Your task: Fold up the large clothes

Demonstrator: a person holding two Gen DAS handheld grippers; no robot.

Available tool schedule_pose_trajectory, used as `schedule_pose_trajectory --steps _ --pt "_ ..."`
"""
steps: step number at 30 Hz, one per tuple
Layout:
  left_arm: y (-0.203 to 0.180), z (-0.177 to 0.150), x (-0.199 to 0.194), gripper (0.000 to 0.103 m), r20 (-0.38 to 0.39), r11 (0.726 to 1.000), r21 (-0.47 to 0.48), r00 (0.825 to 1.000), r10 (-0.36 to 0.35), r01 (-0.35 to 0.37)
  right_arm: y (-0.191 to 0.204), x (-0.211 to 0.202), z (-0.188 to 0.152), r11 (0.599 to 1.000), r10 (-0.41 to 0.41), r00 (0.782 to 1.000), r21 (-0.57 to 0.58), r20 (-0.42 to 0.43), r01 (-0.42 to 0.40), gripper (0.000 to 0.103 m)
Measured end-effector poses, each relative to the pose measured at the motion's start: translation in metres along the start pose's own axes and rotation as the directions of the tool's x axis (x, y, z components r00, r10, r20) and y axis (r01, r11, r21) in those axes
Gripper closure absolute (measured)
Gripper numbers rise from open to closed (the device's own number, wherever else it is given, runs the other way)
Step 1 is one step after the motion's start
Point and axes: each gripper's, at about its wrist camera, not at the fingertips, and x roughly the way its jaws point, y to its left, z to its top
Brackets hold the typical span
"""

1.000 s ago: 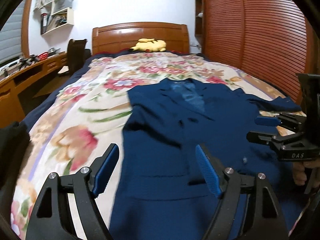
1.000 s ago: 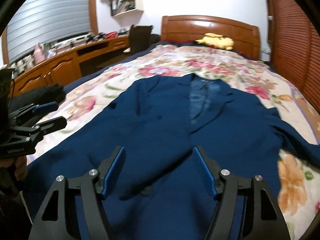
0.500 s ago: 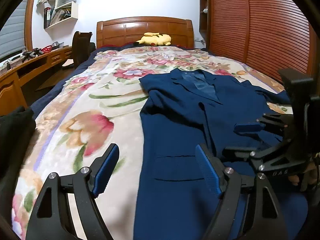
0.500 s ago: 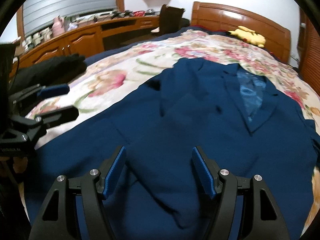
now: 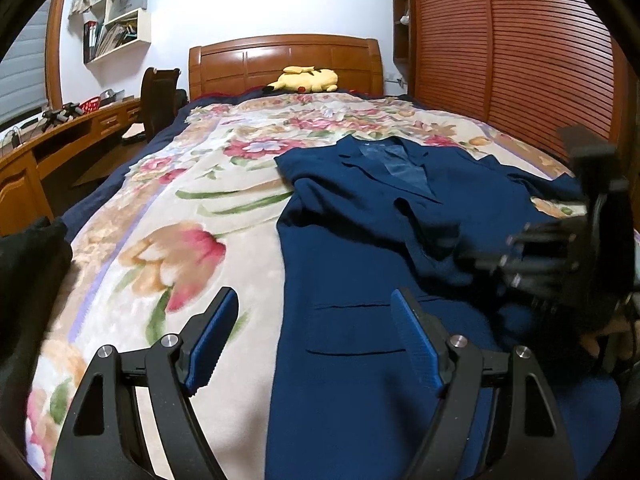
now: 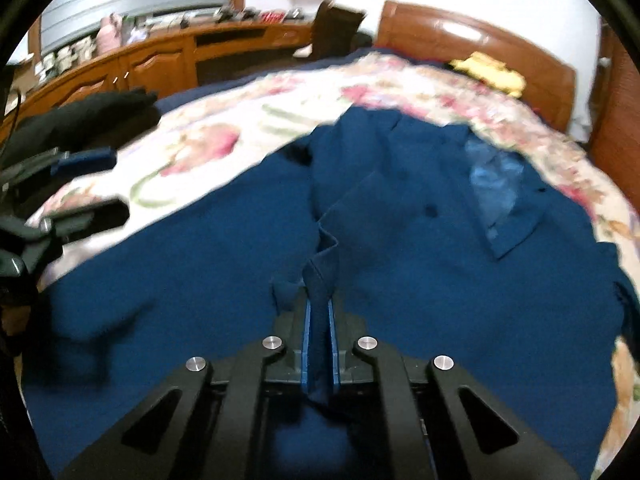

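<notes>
A navy blue jacket (image 5: 360, 248) lies front-up on the floral bedspread (image 5: 192, 216), collar toward the headboard, with its left sleeve folded across the chest. It also shows in the right wrist view (image 6: 420, 208). My left gripper (image 5: 314, 340) is open and empty, low over the jacket's left edge near its pocket. My right gripper (image 6: 319, 320) is shut on the end of the folded sleeve (image 6: 320, 276) and holds it up over the jacket's middle. The right gripper also shows blurred in the left wrist view (image 5: 532, 256). The left gripper also shows in the right wrist view (image 6: 88, 184).
A yellow plush toy (image 5: 306, 79) lies by the wooden headboard (image 5: 284, 60). A slatted wooden wardrobe (image 5: 512, 52) lines the right side. A desk (image 5: 52, 136) and chair (image 5: 160, 100) stand at the left. Dark clothing (image 6: 80, 120) is piled at the bed's left edge.
My right gripper has closed on the sleeve end and lifted it over the jacket's middle. My left gripper stayed open and shifted slightly left, toward the jacket's edge.
</notes>
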Motion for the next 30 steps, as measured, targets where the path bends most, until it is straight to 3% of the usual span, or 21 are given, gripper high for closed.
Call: schedule_pose_trajectory --steps 3,6,12,16,19,20,23,25,28,30 --pt "-0.005 0.003 -0.004 0.024 0.017 1.000 -0.006 1.000 -0.022 0.022 -0.013 -0.025 0.001 0.996 -0.066 0.994 0.066 0.083 0.061 0.096" --pt "-0.011 0.007 -0.005 0.024 0.027 0.999 -0.016 0.999 -0.045 0.045 -0.041 -0.054 0.000 0.978 -0.167 0.975 0.153 0.145 0.145 0.096" --pt "-0.028 0.016 -0.003 0.024 0.041 0.996 -0.017 0.996 -0.085 0.086 -0.082 -0.100 -0.017 0.923 -0.343 0.919 0.254 0.197 0.290 0.096" --pt "-0.039 0.020 0.000 0.024 0.047 0.994 -0.011 0.993 -0.105 0.106 -0.087 -0.117 -0.036 0.893 -0.411 0.890 0.282 0.195 0.351 0.096" --pt "-0.045 0.021 0.003 0.024 0.044 0.994 -0.003 0.993 -0.113 0.113 -0.079 -0.114 -0.055 0.885 -0.428 0.892 0.271 0.146 0.379 0.096" --pt "-0.045 0.021 0.003 0.024 0.042 0.993 -0.001 0.993 -0.114 0.114 -0.076 -0.115 -0.061 0.888 -0.416 0.900 0.271 0.131 0.371 0.096" --pt "-0.047 0.018 0.006 0.024 0.031 0.993 0.003 0.993 -0.115 0.115 -0.067 -0.111 -0.079 0.917 -0.302 0.951 0.291 0.067 0.271 0.096" --pt "-0.047 0.016 0.006 0.024 0.024 0.993 0.005 0.993 -0.114 0.114 -0.062 -0.109 -0.084 0.924 -0.282 0.959 0.281 0.038 0.261 0.090" --pt "-0.046 0.016 0.006 0.024 0.022 0.993 0.001 0.993 -0.115 0.115 -0.056 -0.115 -0.088 0.929 -0.278 0.960 0.264 0.033 0.260 0.072" --pt "-0.046 0.015 0.006 0.024 0.023 0.993 -0.002 0.993 -0.115 0.115 -0.054 -0.127 -0.088 0.933 -0.265 0.963 0.267 0.060 0.240 0.048"
